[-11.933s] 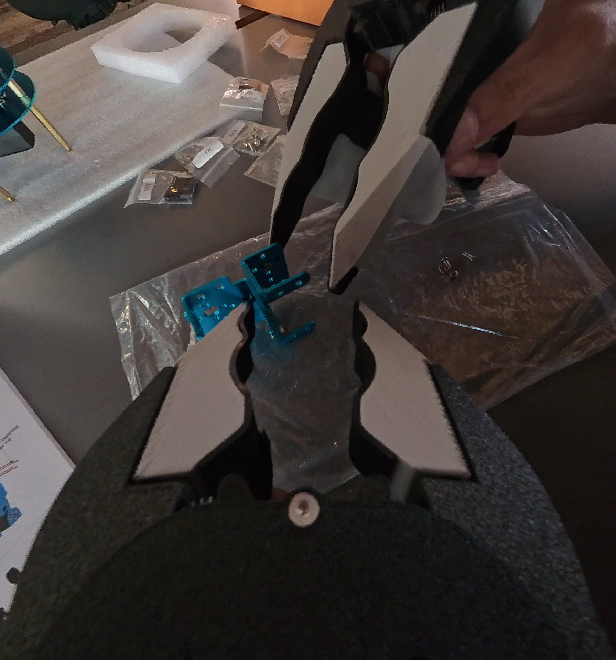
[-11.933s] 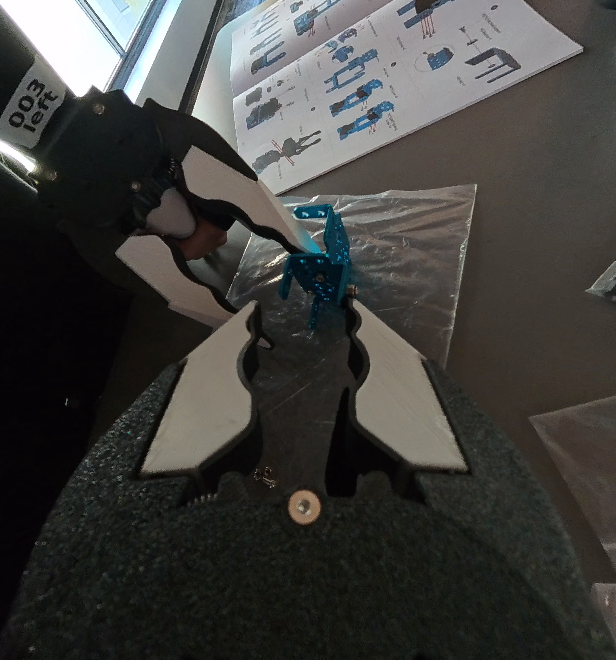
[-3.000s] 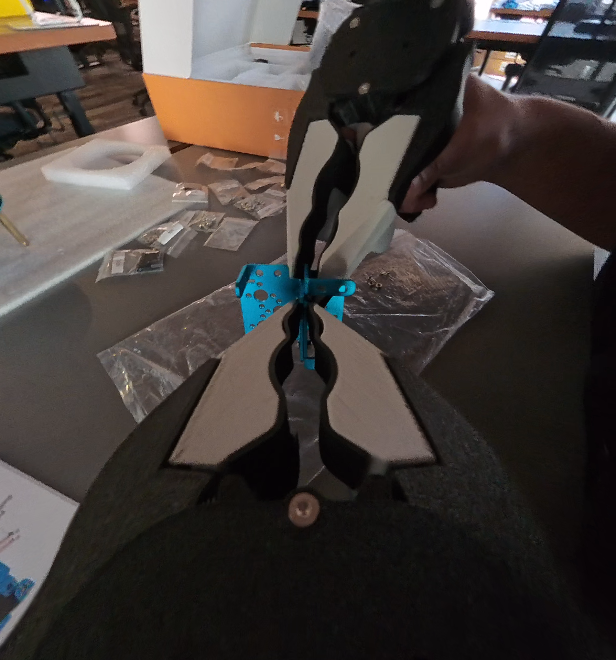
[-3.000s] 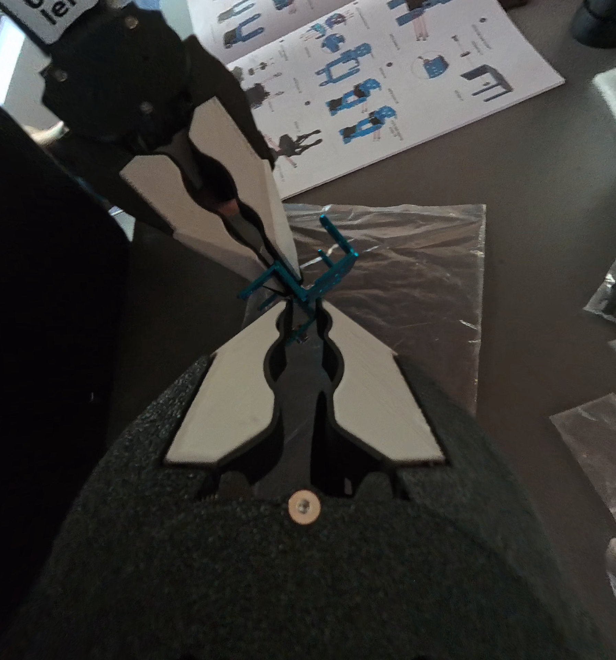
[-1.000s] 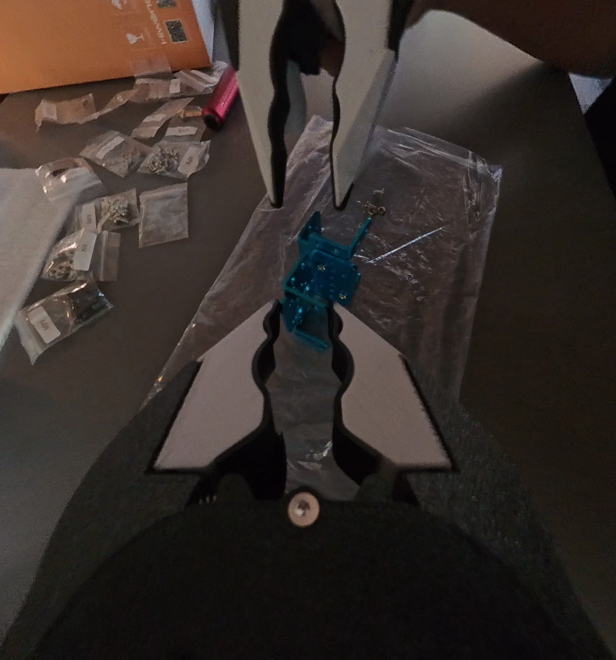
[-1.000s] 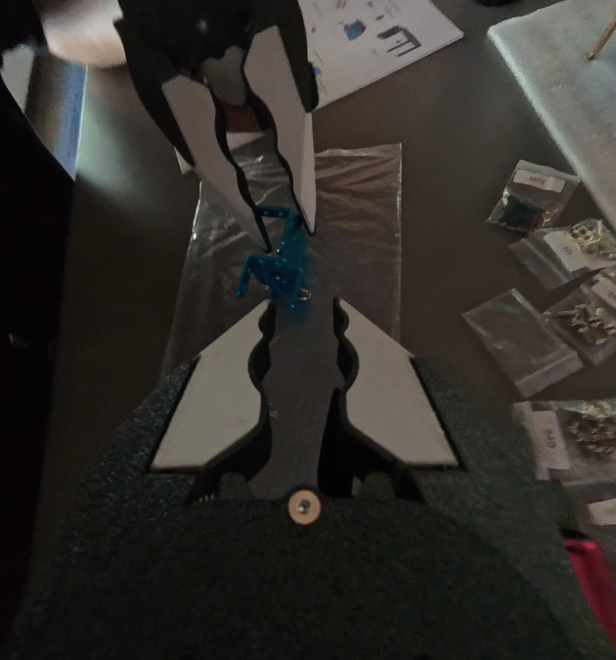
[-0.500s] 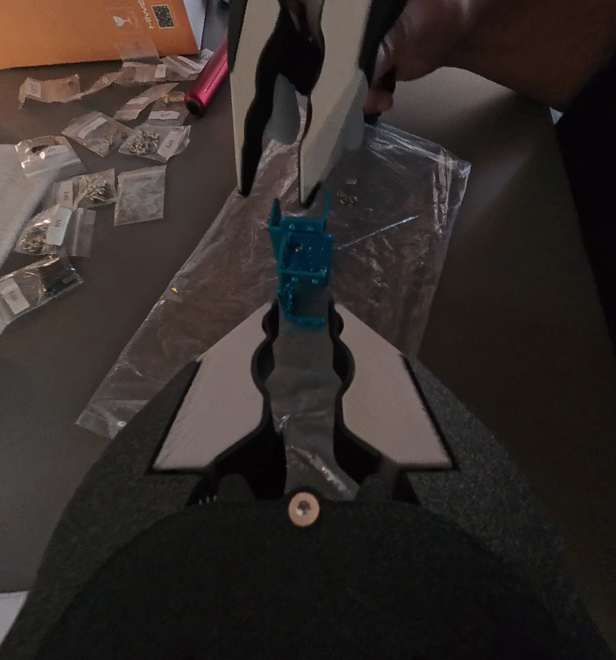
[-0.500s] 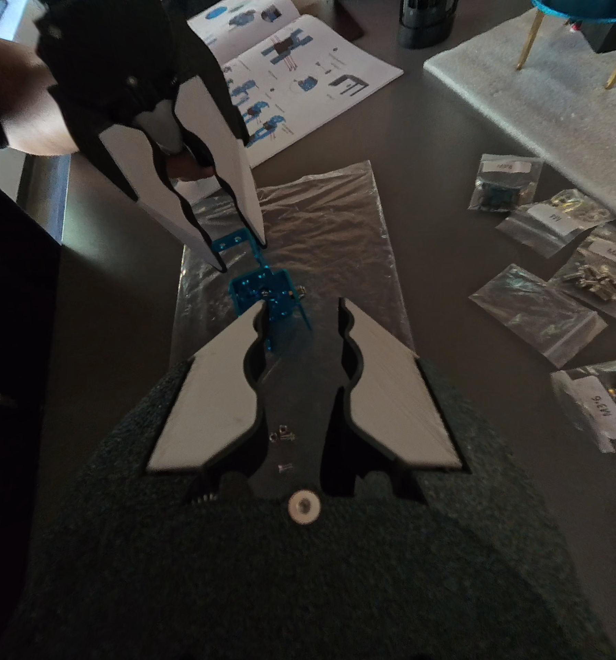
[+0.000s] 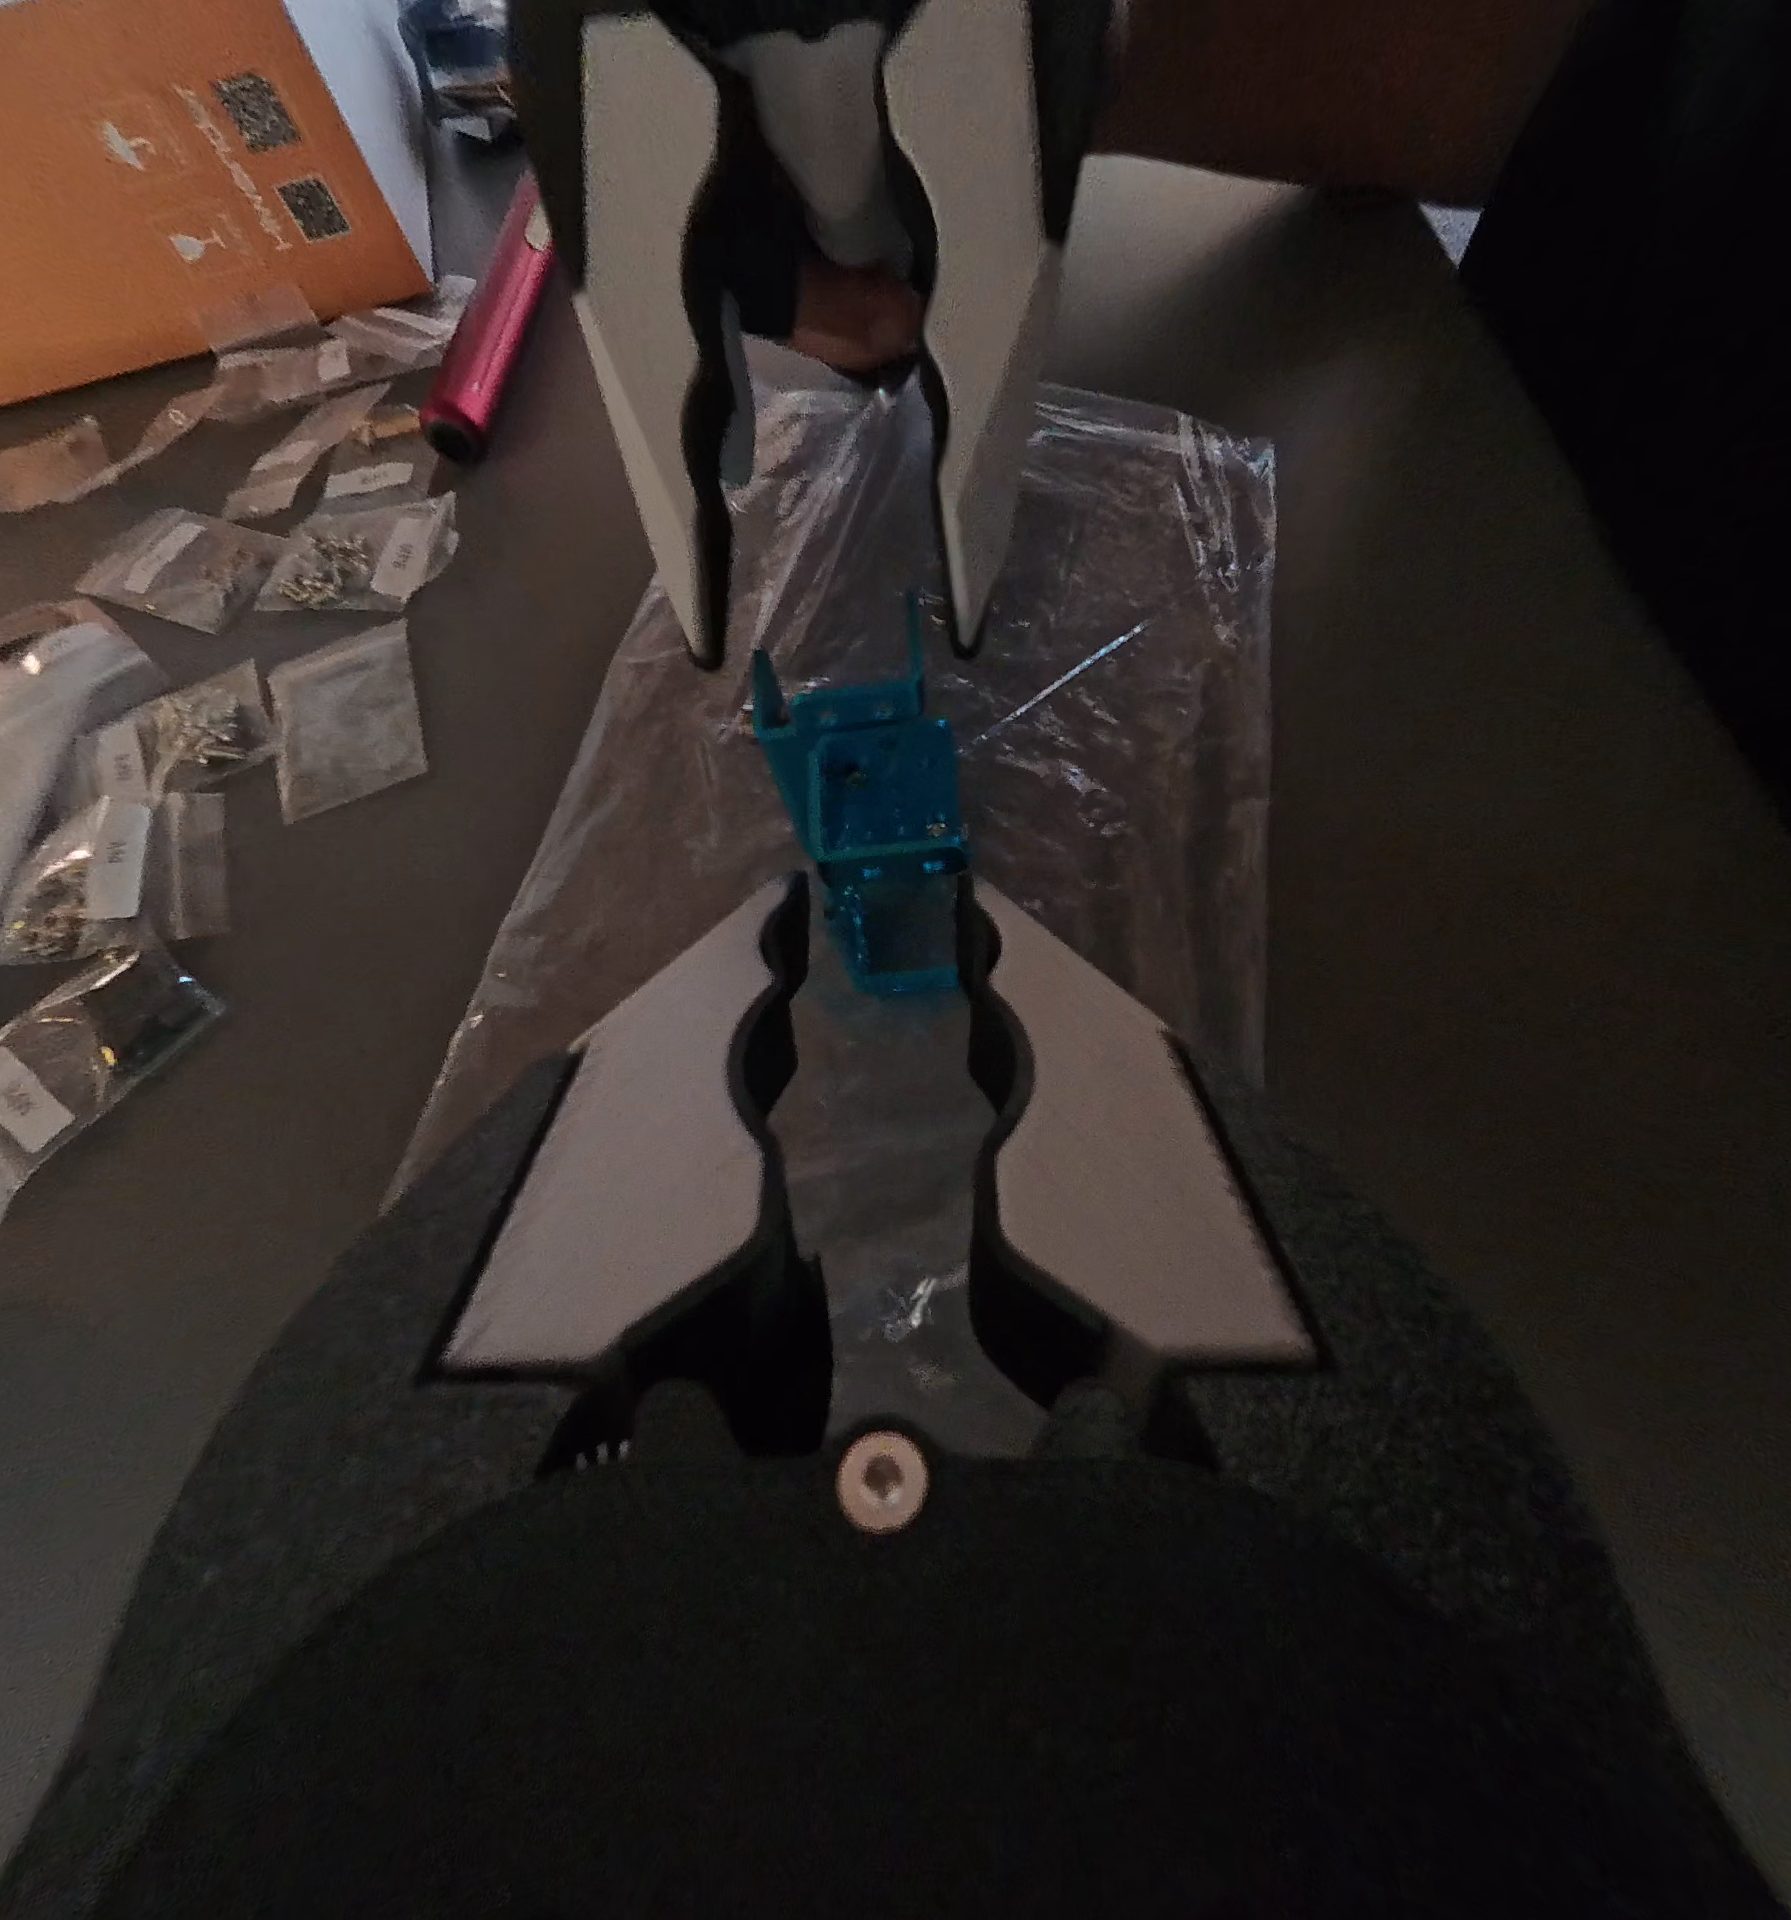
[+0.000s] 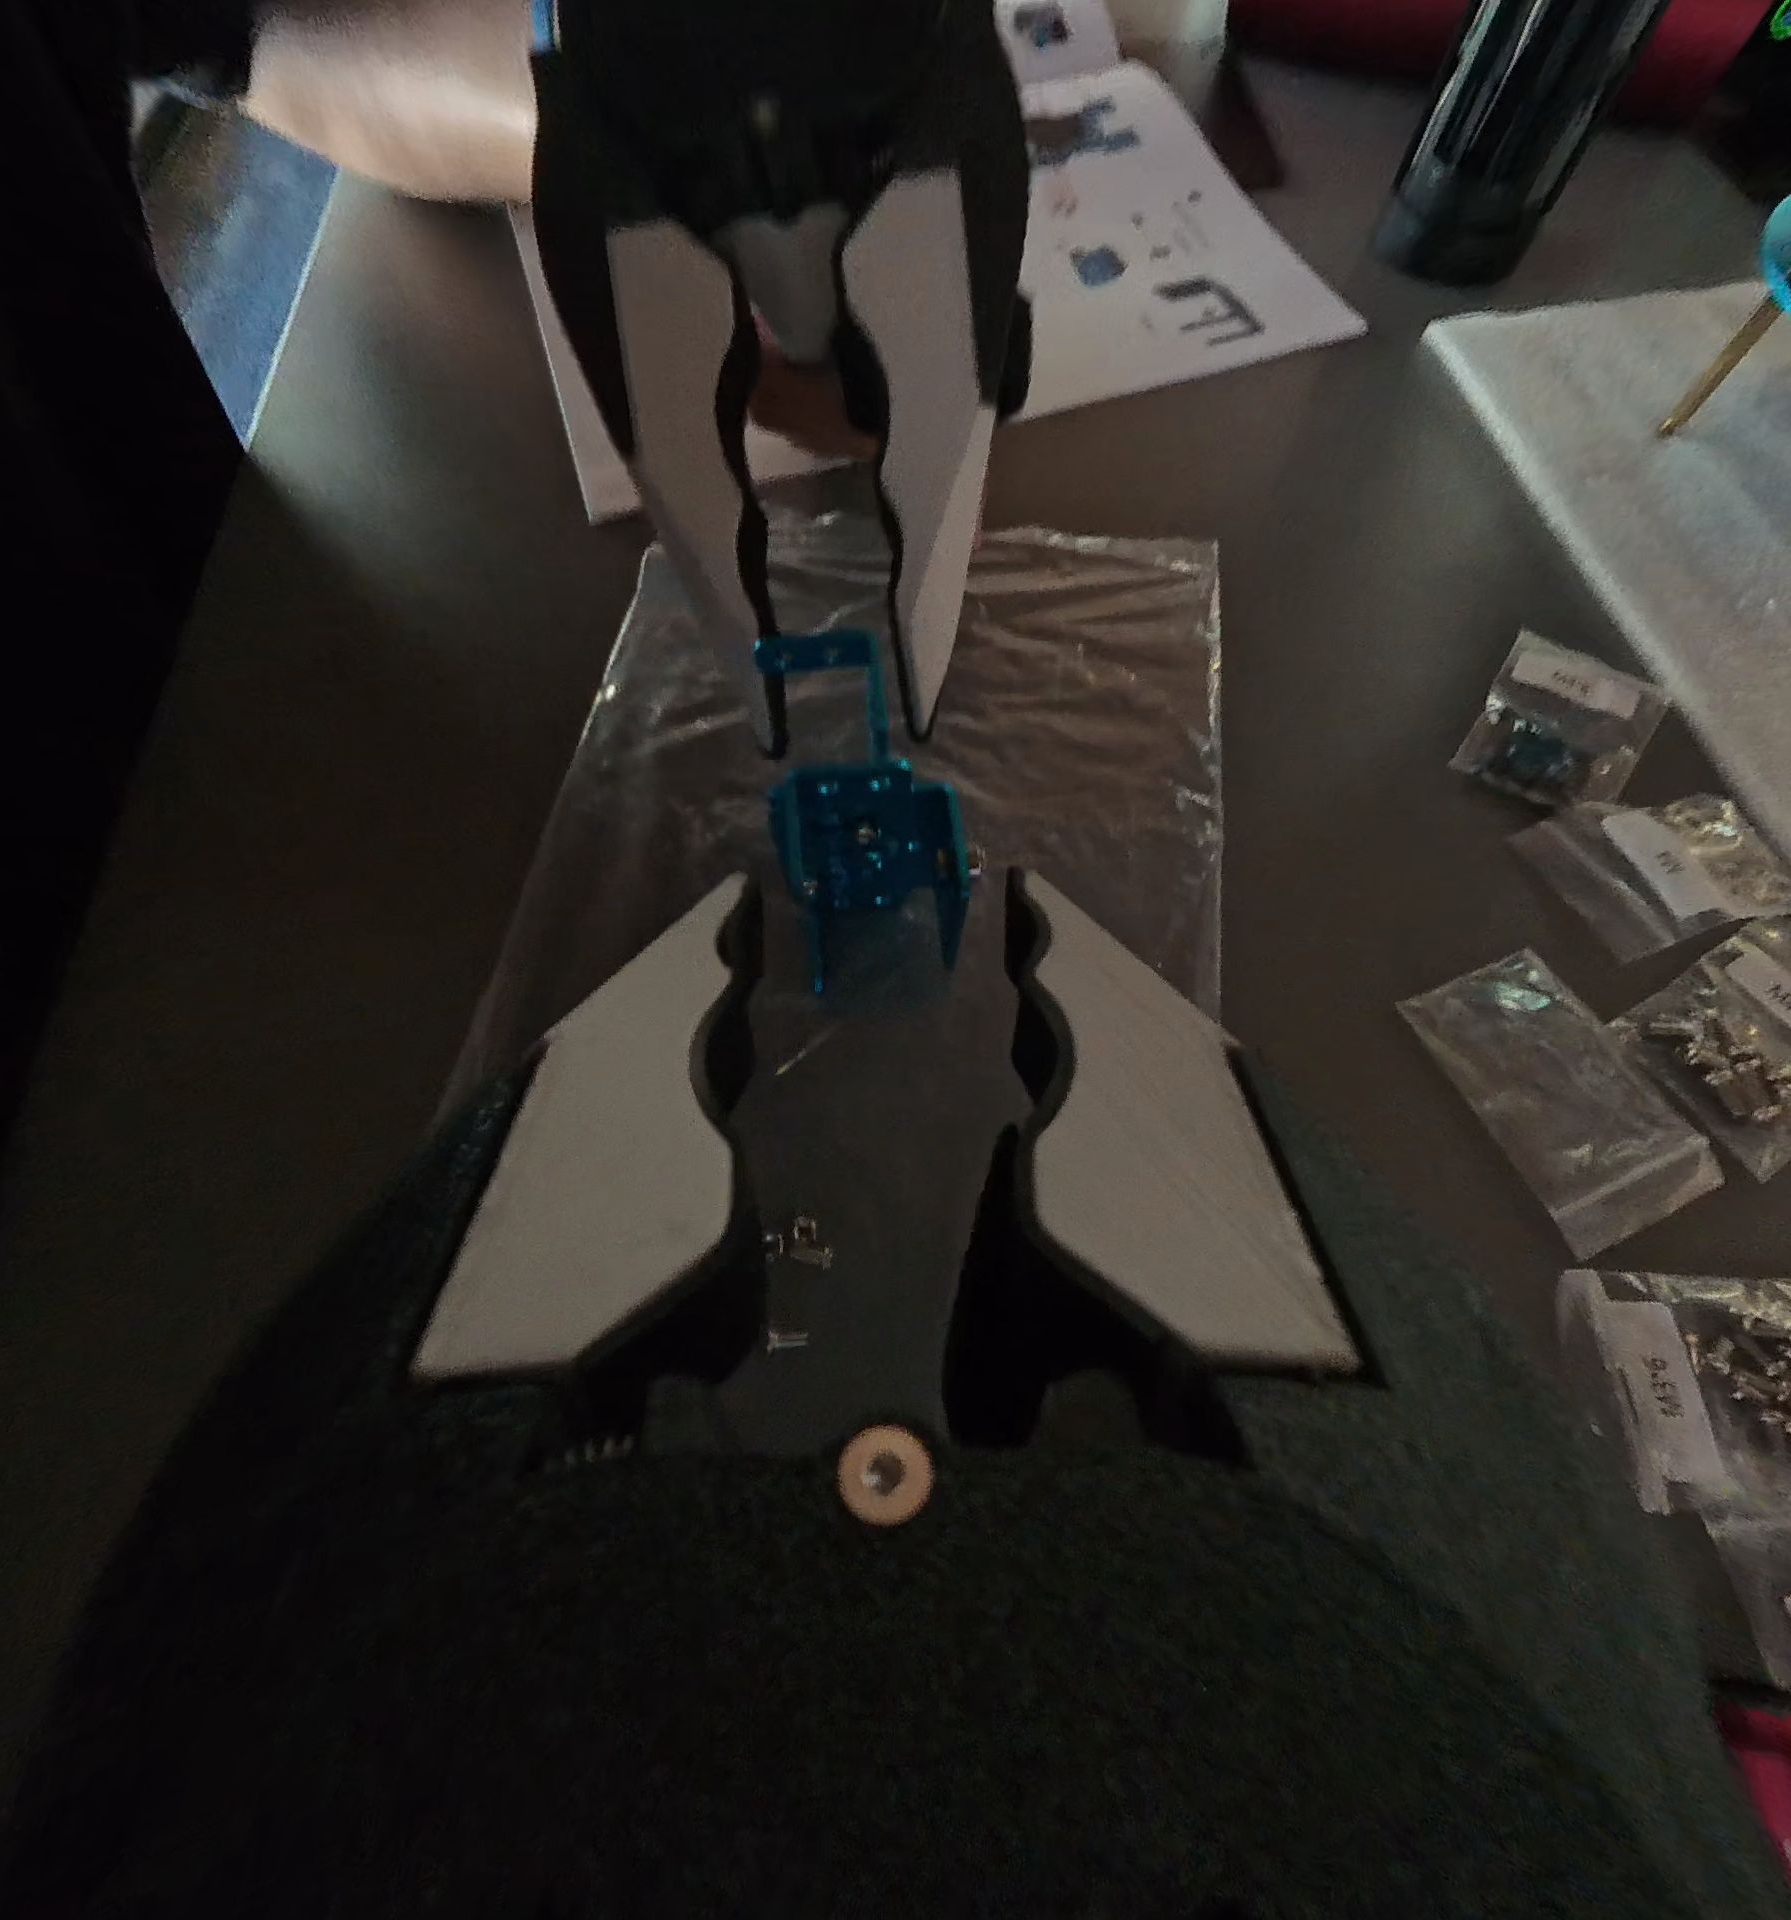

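Since half a second ago, squared up facing each other, jaws spread wider. On grey table [image 9: 1493,727], clear plastic bag [image 9: 1130,644]; left gripper [image 9: 878,883] and right gripper [image 10: 883,883] both gaping, empty; blue bracket assembly [image 9: 875,800] lying between, untouched.

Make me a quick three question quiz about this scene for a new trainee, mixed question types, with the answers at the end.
1. True or false: the left gripper is shut on the blue bracket assembly.
2. What does the blue bracket assembly rest on? A) the white foam sheet B) the clear plastic bag C) the open instruction booklet
3. Fill in: in the left wrist view, the small bags of screws lie to the ____ of the clear plastic bag.

Key
1. False: both it and the right gripper are open, one at each end of the assembly.
2. B
3. left
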`<move>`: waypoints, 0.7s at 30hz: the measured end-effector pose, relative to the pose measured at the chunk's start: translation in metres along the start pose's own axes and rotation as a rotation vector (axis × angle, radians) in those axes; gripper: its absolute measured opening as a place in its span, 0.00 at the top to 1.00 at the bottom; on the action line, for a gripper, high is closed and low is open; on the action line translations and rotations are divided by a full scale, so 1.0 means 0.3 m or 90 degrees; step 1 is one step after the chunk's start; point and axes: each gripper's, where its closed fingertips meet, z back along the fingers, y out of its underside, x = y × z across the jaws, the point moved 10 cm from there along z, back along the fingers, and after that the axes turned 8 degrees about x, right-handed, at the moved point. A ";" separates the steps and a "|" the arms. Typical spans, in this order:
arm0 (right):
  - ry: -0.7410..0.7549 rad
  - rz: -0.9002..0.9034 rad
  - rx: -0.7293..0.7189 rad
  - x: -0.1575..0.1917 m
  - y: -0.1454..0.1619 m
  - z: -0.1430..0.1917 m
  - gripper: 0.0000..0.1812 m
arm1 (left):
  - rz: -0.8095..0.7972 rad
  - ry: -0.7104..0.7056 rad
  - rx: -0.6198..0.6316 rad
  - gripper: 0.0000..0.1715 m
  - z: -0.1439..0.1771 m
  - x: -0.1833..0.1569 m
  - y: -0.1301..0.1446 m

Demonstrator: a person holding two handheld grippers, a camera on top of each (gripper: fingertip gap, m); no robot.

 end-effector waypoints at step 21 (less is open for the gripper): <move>-0.090 -0.075 0.044 -0.107 -0.031 -0.045 0.71 | 0.152 0.055 -0.027 0.85 -0.001 0.058 -0.078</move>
